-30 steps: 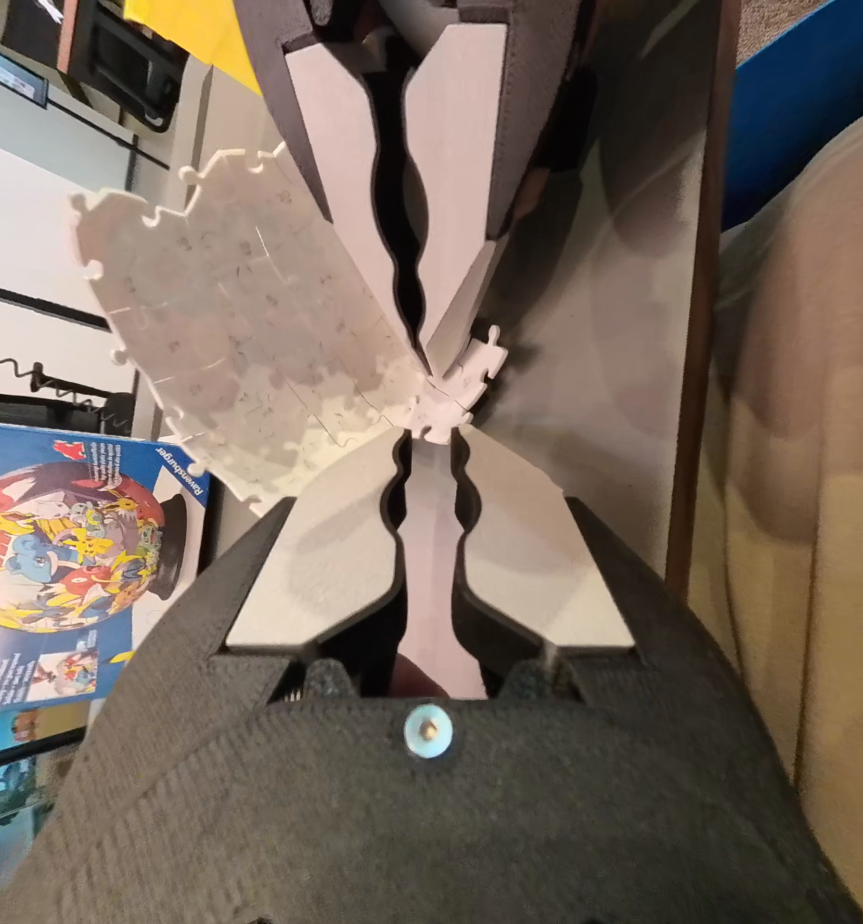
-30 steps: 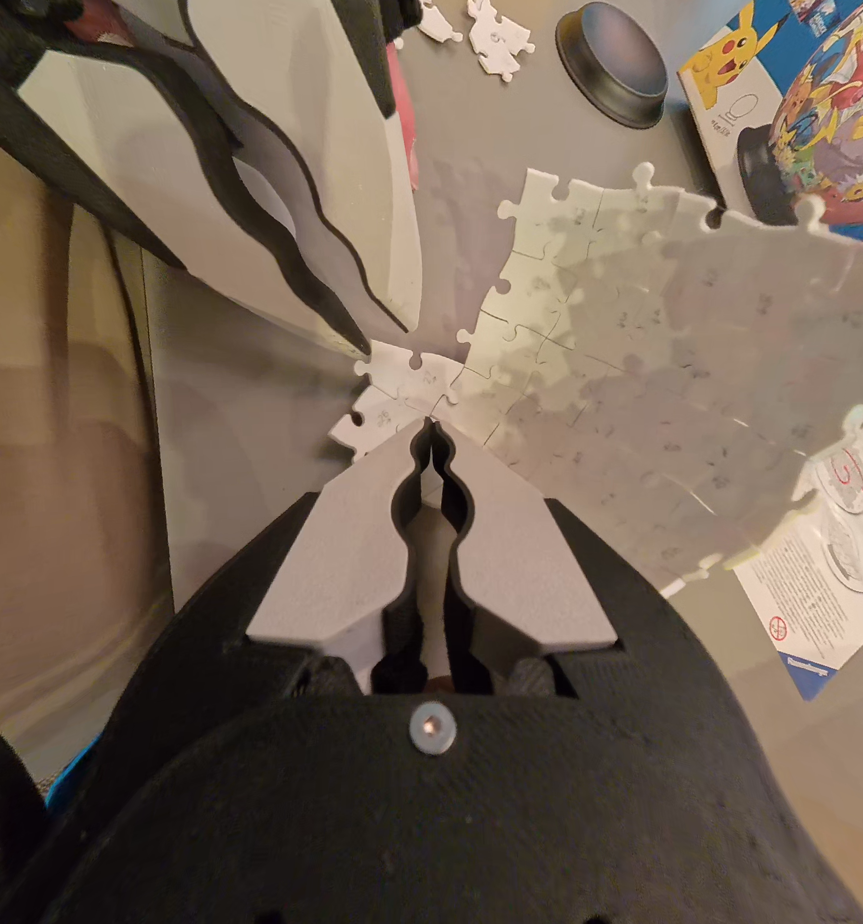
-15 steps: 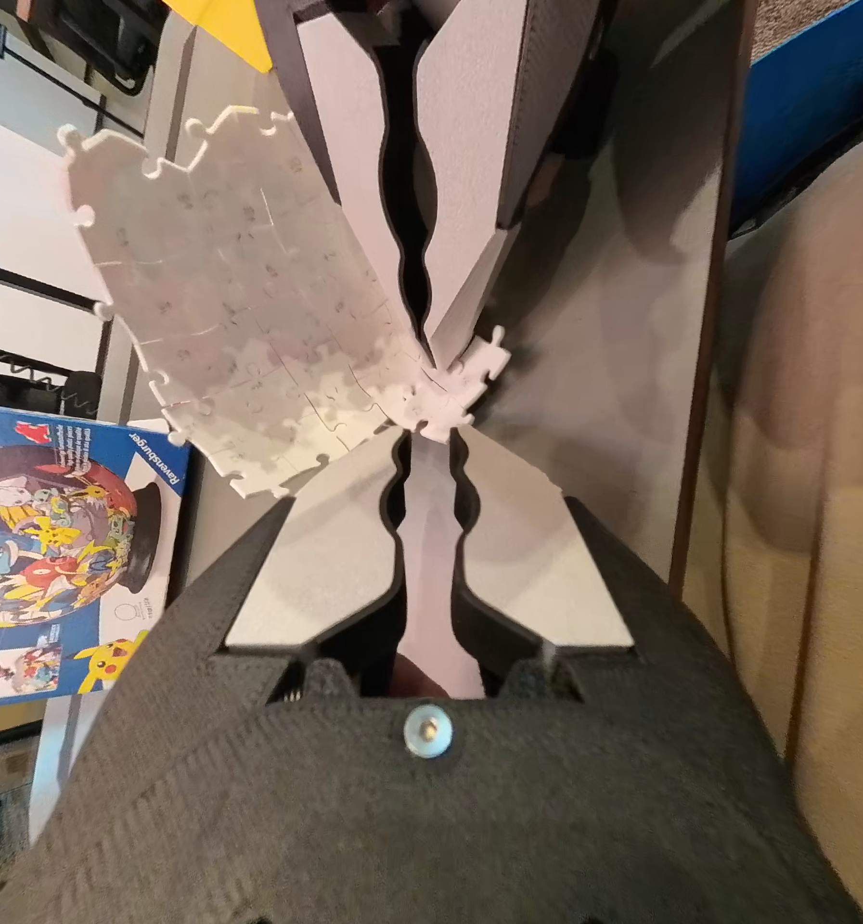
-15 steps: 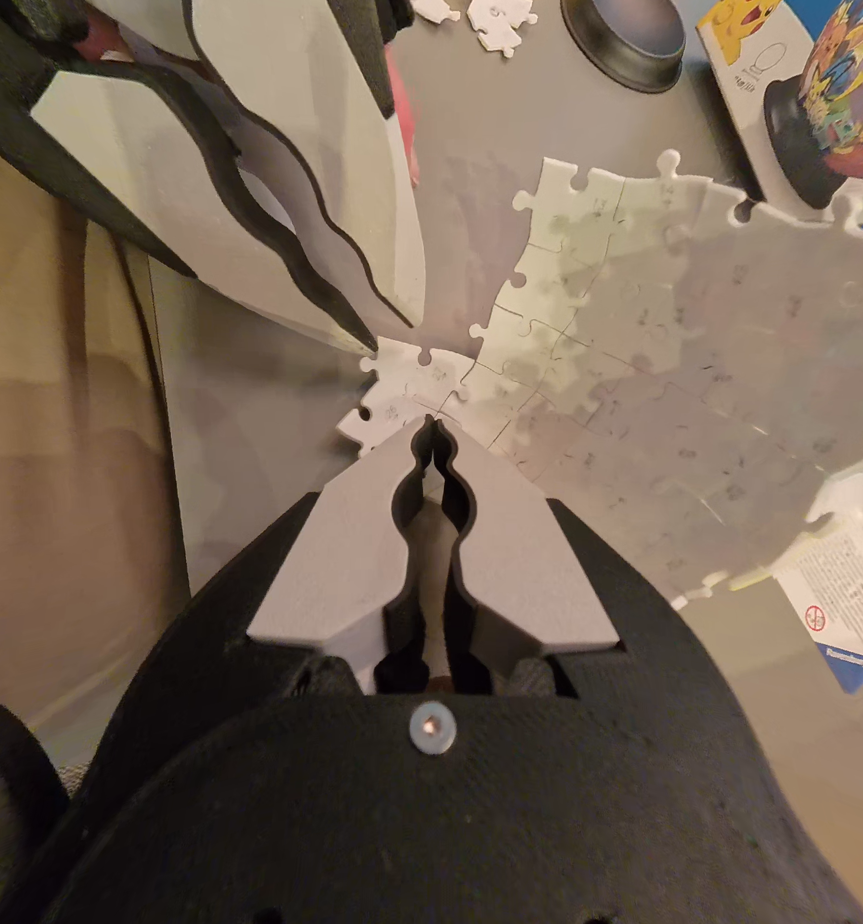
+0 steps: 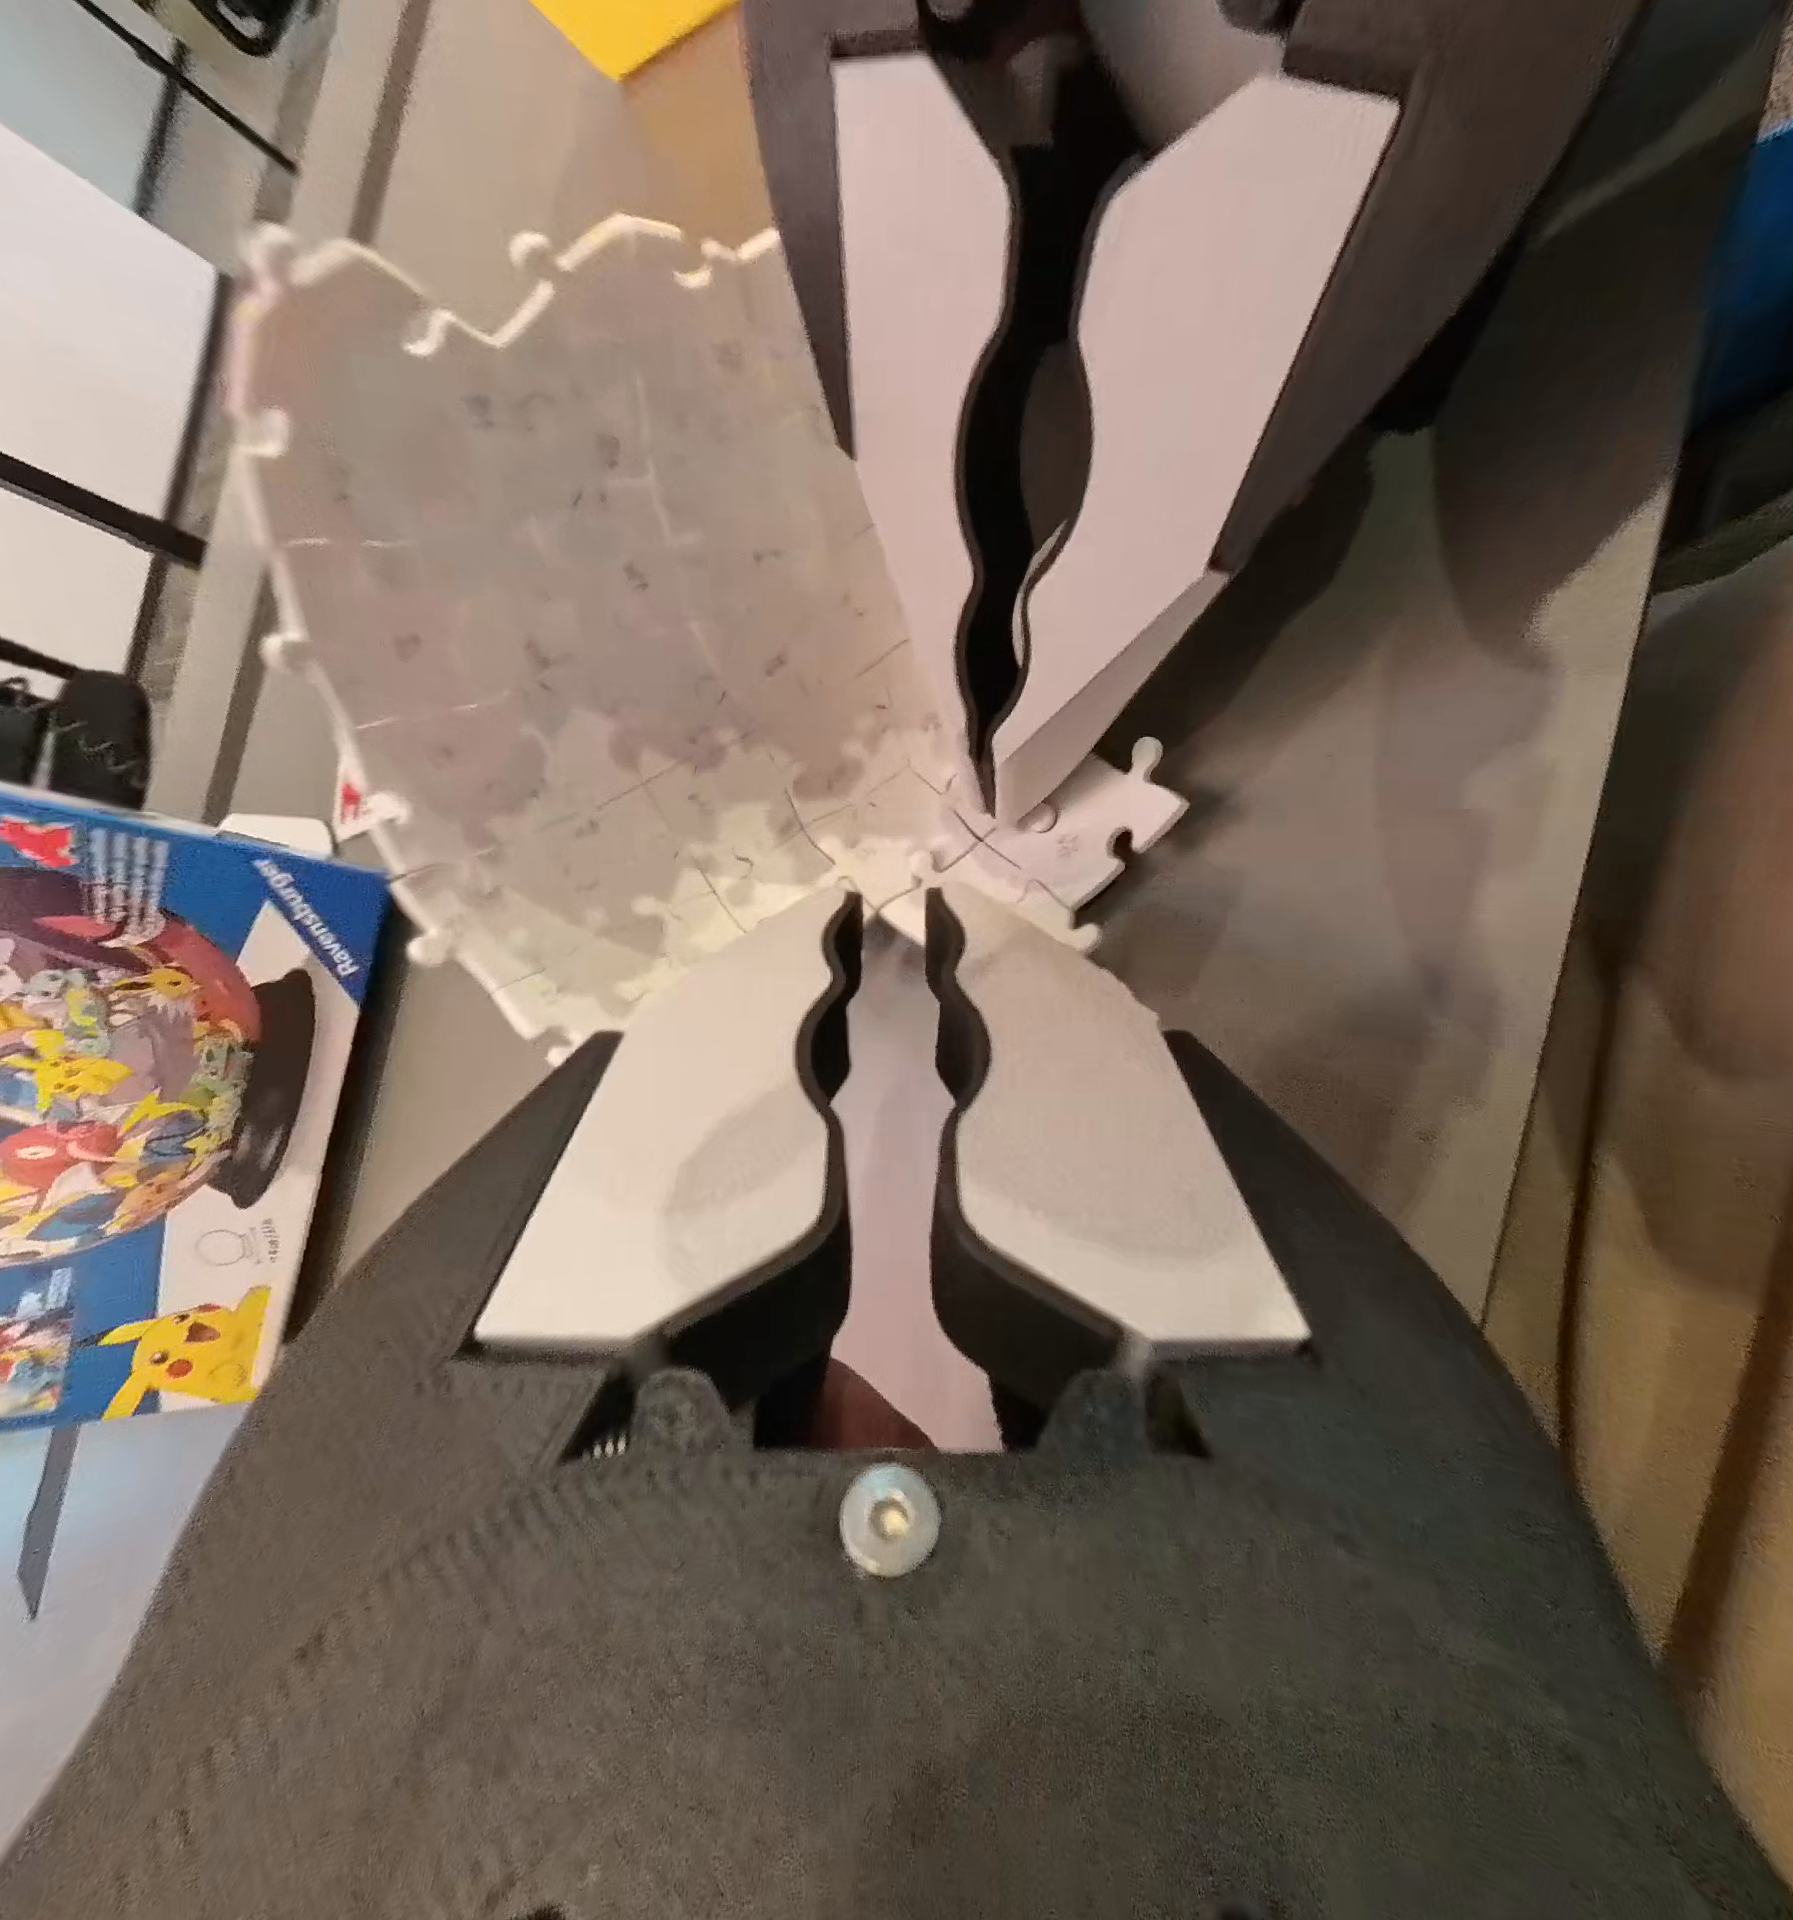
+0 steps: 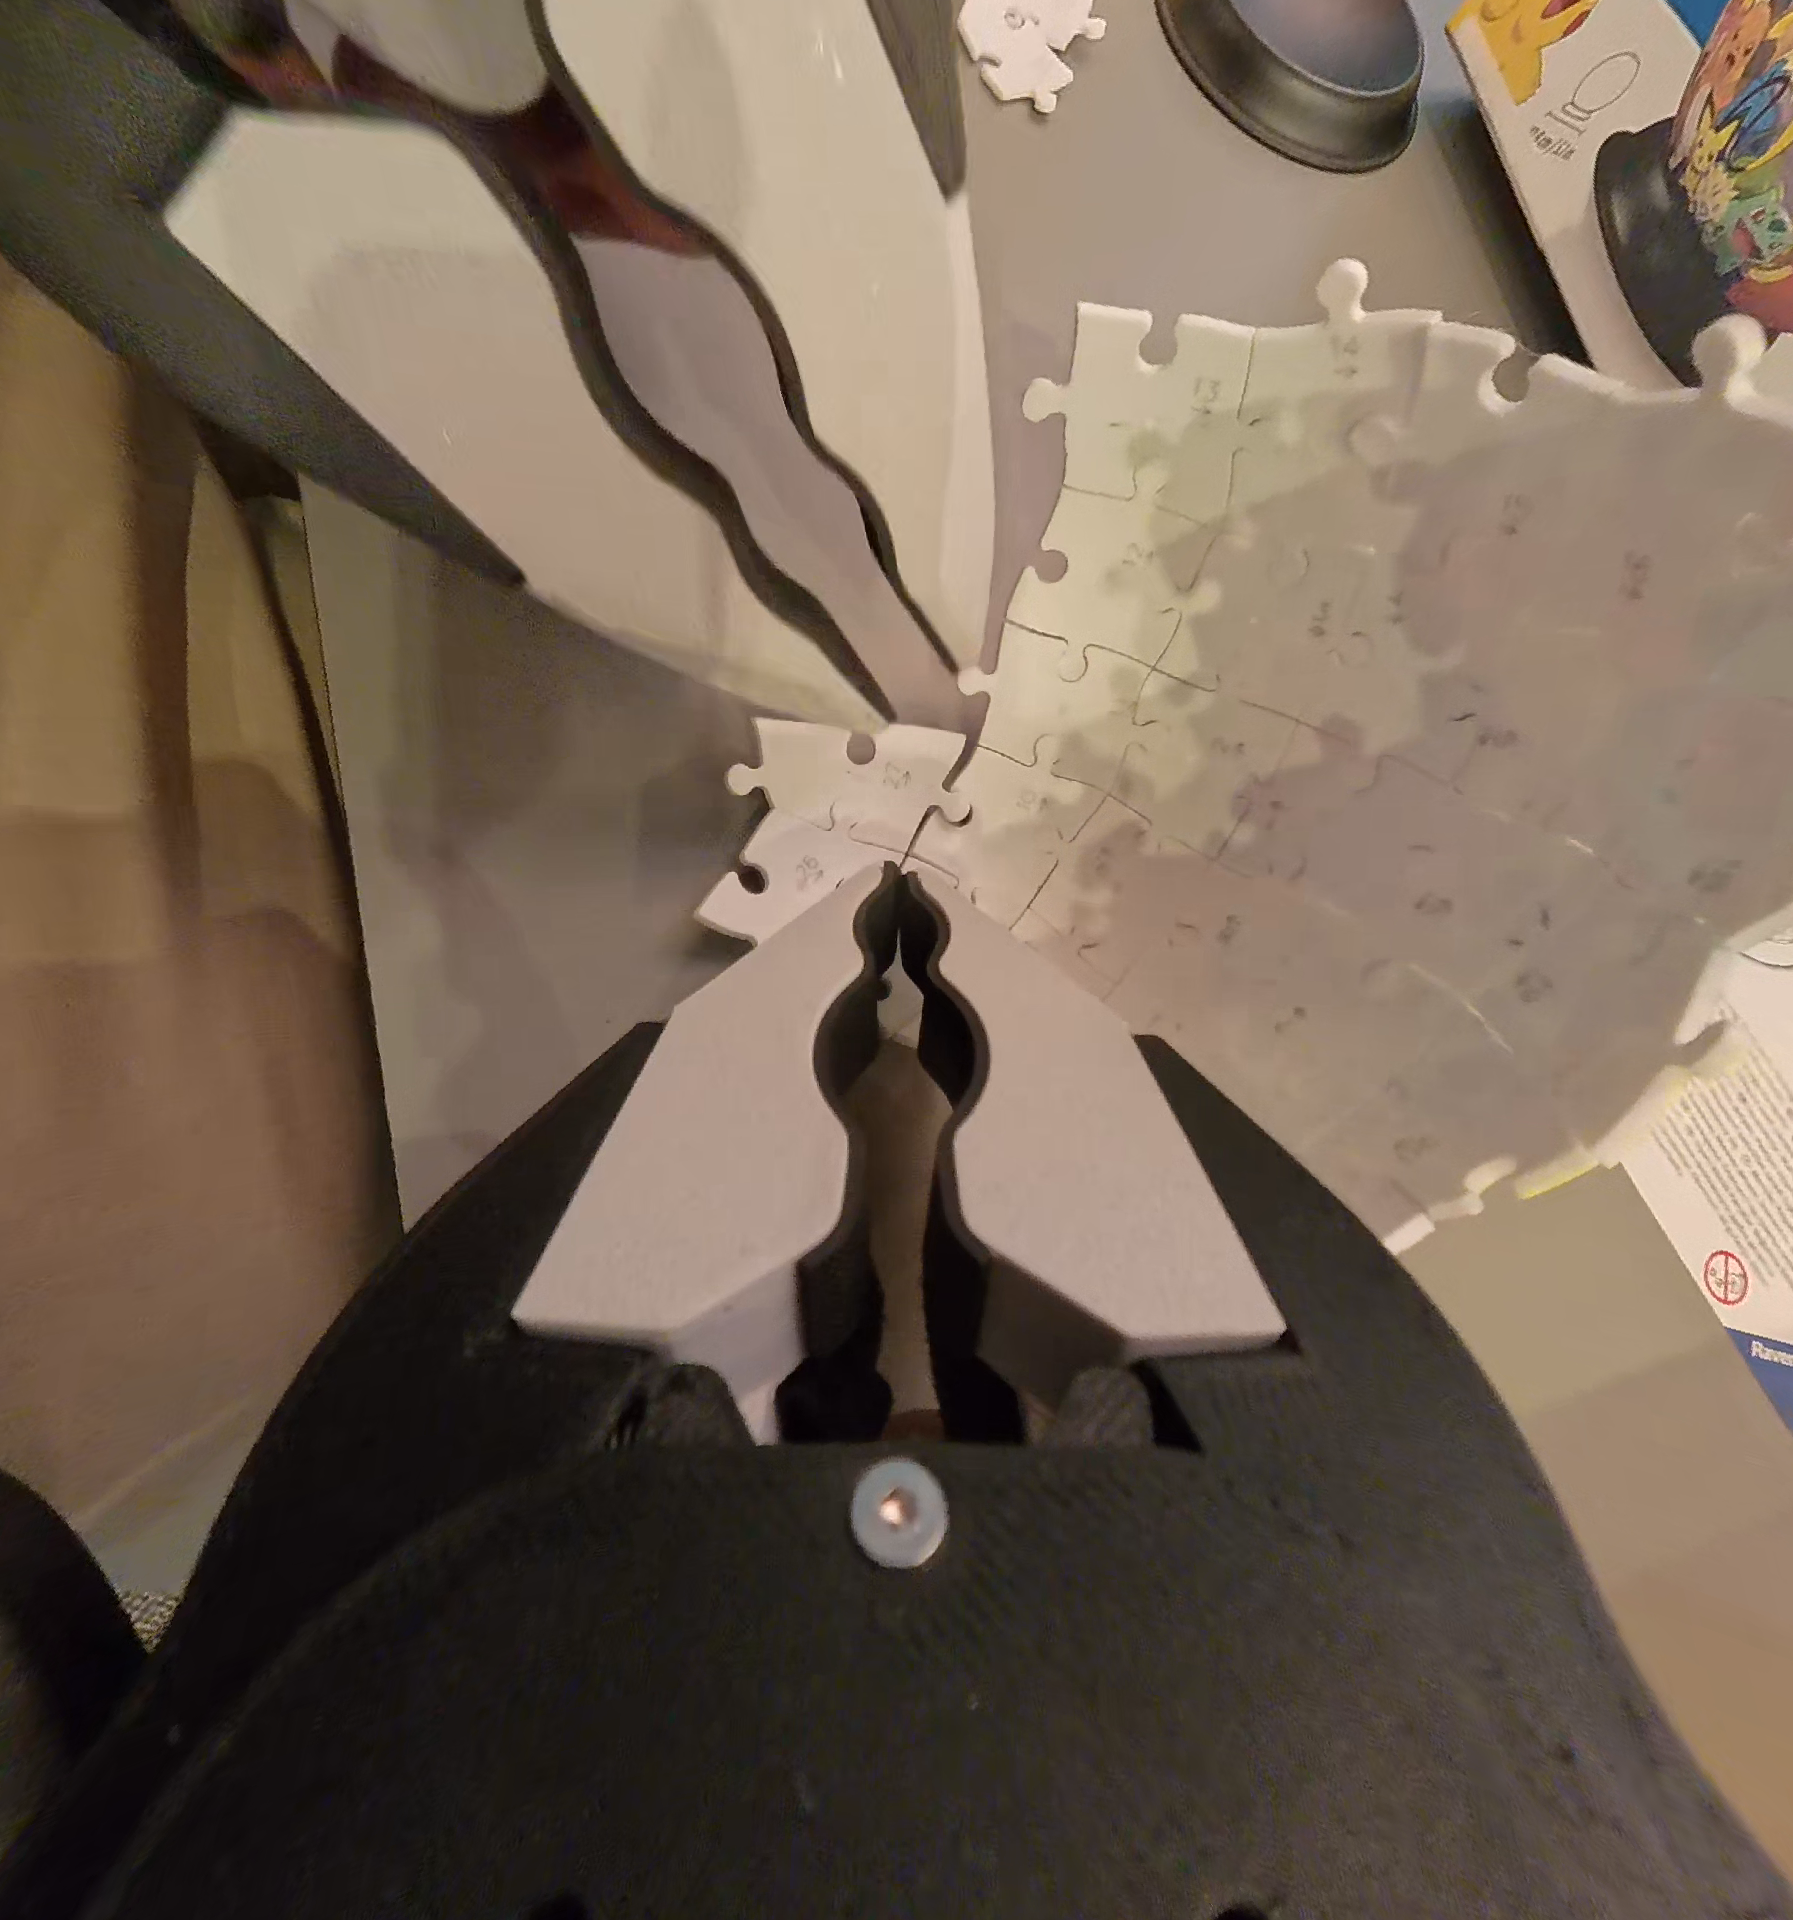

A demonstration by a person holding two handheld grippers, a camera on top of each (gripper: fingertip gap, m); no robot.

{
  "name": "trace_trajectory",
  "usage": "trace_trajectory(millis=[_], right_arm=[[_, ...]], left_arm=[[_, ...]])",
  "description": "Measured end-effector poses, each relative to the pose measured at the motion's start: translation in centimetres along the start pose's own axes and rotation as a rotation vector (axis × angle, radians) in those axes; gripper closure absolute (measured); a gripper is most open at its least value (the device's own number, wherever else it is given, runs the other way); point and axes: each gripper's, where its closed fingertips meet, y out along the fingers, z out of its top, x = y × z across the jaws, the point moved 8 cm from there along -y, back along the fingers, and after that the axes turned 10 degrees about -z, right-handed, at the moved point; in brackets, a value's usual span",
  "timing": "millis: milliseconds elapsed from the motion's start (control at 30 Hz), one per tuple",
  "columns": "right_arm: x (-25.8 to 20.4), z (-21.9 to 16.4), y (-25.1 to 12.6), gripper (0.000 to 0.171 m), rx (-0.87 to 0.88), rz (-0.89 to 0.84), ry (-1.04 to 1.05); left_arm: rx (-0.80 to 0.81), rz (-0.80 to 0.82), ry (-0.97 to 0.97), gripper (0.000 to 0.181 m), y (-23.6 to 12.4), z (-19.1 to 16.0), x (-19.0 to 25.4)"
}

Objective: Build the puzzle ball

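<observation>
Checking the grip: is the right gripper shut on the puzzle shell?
Shut: right gripper fingertips meet, pinching the puzzle shell edge.

Grey table (image 5: 1391, 935) beside tan upholstery (image 5: 1702, 1143), white wall (image 5: 50, 343).

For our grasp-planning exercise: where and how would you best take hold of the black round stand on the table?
Grip the black round stand across its outer wall, coming from above with the tool open wide. It sits flat and alone on the grey table, so its round sides look free, though its top edge is cut off in the view.
</observation>
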Motion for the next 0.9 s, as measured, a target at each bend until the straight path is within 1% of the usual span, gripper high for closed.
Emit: trace_trajectory(millis=[100,200,367,433,533,733,900], right_arm=[[0.0,0.0,0.0,0.171,0.001,-0.003,-0.002],[0.0,0.0,0.0,0.171,0.003,-0.004,-0.007],[-0.1,0.0,0.0,0.171,0.006,-0.005,-0.014],[-0.1,0.0,0.0,0.171,0.007,-0.005,-0.015],[-0.1,0.0,0.0,0.171,0.007,-0.004,-0.017],[-0.2,0.1,0.0,0.171,0.006,-0.005,-0.022],[-0.2,0.3,0.0,0.171,0.005,-0.013,-0.029]], left_arm=[[-0.044,0.012,0.056,0.170,1.0,-0.2,0.2],[-0.072,0.037,0.109,0.175,1.7,-0.3,0.3],[-0.090,0.041,0.133,0.181,2.2,0.0,0.2],[-0.104,0.054,0.154,0.181,2.5,0.1,-0.1],[-0.124,0.031,0.156,0.181,2.7,0.2,-0.4],[-0.187,0.055,0.322,0.181,2.9,0.4,0.1],[-0.240,0.018,0.422,0.181,3.0,0.6,-0.1]])
